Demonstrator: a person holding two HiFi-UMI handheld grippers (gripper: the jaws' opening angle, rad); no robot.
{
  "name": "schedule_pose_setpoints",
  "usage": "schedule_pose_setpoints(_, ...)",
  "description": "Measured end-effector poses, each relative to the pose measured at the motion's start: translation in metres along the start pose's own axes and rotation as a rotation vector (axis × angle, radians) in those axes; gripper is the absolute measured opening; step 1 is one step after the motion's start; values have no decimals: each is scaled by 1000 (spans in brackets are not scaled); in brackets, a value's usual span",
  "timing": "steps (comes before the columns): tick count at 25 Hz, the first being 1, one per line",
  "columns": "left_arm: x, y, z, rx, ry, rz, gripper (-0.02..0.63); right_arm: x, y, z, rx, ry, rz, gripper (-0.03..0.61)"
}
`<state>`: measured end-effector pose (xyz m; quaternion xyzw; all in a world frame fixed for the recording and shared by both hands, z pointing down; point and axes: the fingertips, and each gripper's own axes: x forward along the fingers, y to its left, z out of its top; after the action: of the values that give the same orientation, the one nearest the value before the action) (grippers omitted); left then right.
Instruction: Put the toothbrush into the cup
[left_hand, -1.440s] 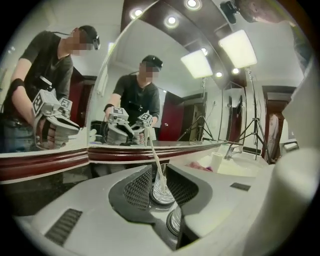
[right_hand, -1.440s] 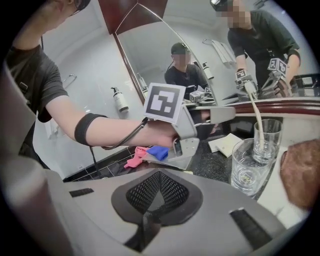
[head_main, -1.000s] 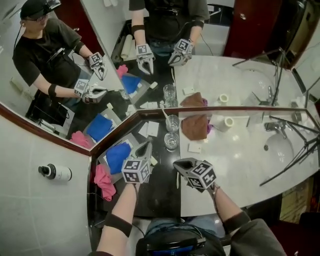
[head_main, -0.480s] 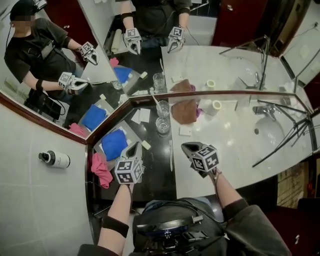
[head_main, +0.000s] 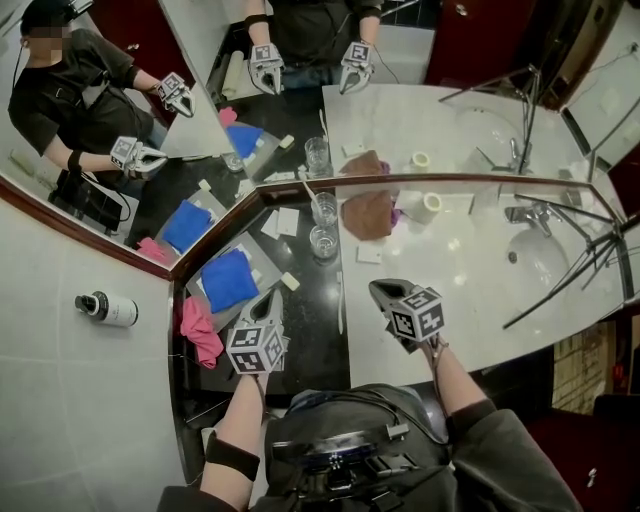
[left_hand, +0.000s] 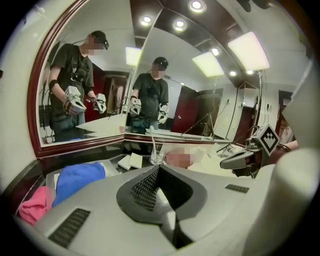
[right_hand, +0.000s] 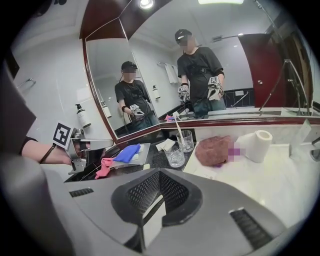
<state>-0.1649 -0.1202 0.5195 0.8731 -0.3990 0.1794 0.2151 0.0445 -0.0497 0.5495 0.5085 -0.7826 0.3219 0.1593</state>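
Nearest the person, both grippers are held low over the front of the table (head_main: 460, 285), each pointed forward and down. The left gripper (head_main: 269, 299) is seen with its jaws closed together and nothing between them. The right gripper (head_main: 380, 290) has its jaws all but together as well, and no object is gripped by it.

Between the two, a thin white toothbrush (head_main: 340, 302) is lying flat on the table, along the seam where the black surface meets the white one. Its long axis runs near to far, roughly parallel to both grippers. It lies just left of the right gripper's tips and farther from the left gripper's, so the right hand is judged the nearer. For a pick-up, the jaws would first have to be opened and then lowered so that they close across the handle, not along it.

Just beyond the toothbrush's far end an empty glass cup (head_main: 323, 241) stands, almost in line with the handle. Nothing is seen standing in the path between them. Behind it, close against the mirror (head_main: 420, 120), a second glass cup (head_main: 323, 208) already has a white stick leaning in it, probably another toothbrush.

Off to the left a pink cloth (head_main: 198, 335) and a blue cloth (head_main: 228, 281) on a grey tray (head_main: 258, 262) are found. To the right of the cups, a brown cloth (head_main: 366, 215) and a paper roll (head_main: 427, 206) are placed well clear.
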Motion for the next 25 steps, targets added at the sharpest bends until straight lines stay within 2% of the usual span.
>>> schedule_pose_setpoints(5,7,-14,-18,-6,59,-10,0,-4,1,-7,5,2,7,17)
schedule_pose_setpoints(9,27,-34,-46,14,159,-28,8,-12,-1,-17,9,13,17,17)
schedule_pose_setpoints(16,76,-79,-108,70,395,-85,117,-27,-23,-41,47,25,23,17)
schedule_pose_setpoints(20,106,-98,-129,81,493,-115,184,-32,-43,-54,82,27,24,17)
schedule_pose_setpoints(25,128,-96,-145,88,603,-48,196,-38,-58,-67,110,30,36,17)
